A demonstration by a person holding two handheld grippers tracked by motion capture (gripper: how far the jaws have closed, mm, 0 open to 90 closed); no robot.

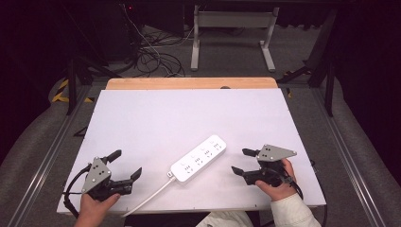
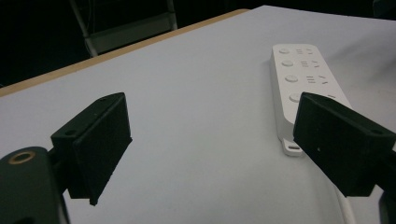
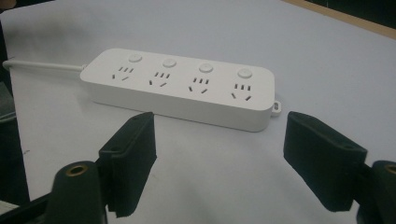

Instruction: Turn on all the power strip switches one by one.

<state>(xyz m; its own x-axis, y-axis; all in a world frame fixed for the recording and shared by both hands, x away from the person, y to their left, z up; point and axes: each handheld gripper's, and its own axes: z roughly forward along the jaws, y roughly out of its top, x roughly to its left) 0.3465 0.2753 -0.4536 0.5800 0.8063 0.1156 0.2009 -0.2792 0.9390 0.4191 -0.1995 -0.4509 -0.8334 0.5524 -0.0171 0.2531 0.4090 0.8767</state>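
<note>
- White plastic, long and flat: the power strip [image 1: 197,159] lies on the pale worktop [image 1: 156,118] between my two hands, set on a slant, its far end toward the right and away from me.
- Its face carries four sockets in a row, each with a round button beside it, clearest in the right gripper view [image 3: 182,88].
- A white cord [image 1: 146,197] leaves the near-left end of the strip and runs to the worktop's near edge.
- My left gripper [image 1: 126,163] sits near the front-left corner, jaws spread wide with nothing between them, resting low over the worktop and apart from the strip.
- In the left gripper view the strip [image 2: 303,79] lies ahead and to the right, partly behind the right-hand jaw.
- My right gripper [image 1: 239,161] is on the other side, just beside the strip's long edge, jaws also wide and empty, not touching it.
- In the right gripper view the strip lies crosswise just beyond both jaw tips.
- A wooden strip [image 1: 189,83] borders the worktop's far edge; cables [image 1: 151,52] lie on the floor beyond.
</note>
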